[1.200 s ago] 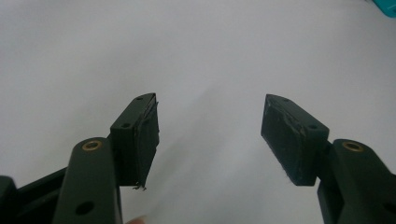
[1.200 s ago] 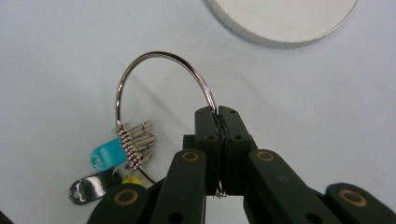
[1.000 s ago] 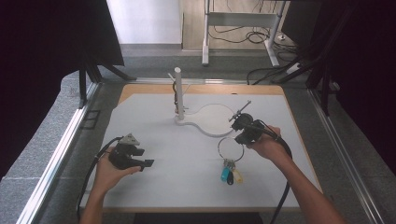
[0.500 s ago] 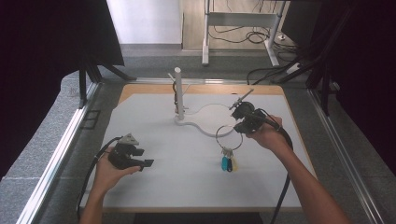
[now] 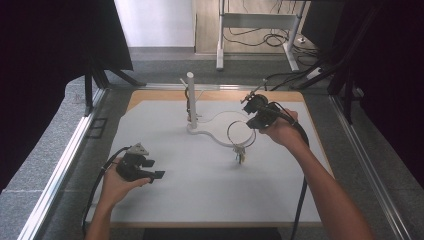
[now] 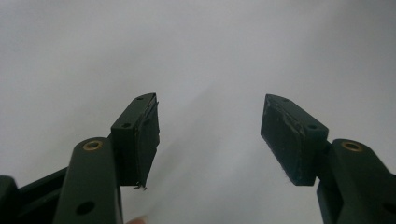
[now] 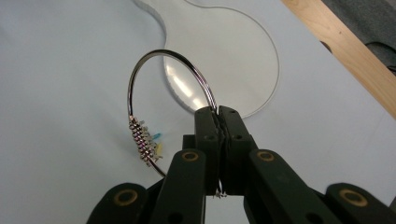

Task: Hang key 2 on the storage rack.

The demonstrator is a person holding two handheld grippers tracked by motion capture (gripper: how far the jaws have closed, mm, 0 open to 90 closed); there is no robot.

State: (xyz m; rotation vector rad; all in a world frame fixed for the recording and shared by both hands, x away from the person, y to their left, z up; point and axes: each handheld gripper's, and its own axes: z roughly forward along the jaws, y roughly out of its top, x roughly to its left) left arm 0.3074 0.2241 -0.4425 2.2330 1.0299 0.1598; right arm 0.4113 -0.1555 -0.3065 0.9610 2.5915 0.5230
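Key ring (image 7: pixel 168 79) upright in right claw (image 7: pixel 218 112), tags down.

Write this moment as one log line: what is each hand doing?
right gripper: shut on key ring, lifted off mat | left gripper: open, empty | stand: upright

- The left gripper (image 6: pixel 210 140) has two black jaws, each ending in a flat, dark rectangular pad with scuffed, fraying edges.
- A brass-coloured rivet sits in each jaw arm, with small screw holes beside it.
- A grey three-cornered plate rides on top of its black body, and a black cable trails from it.
- The right gripper (image 7: pixel 218 122) is the same black build, with brass rivets and a black cable.
- Both forearms are bare, with no sleeves in sight.
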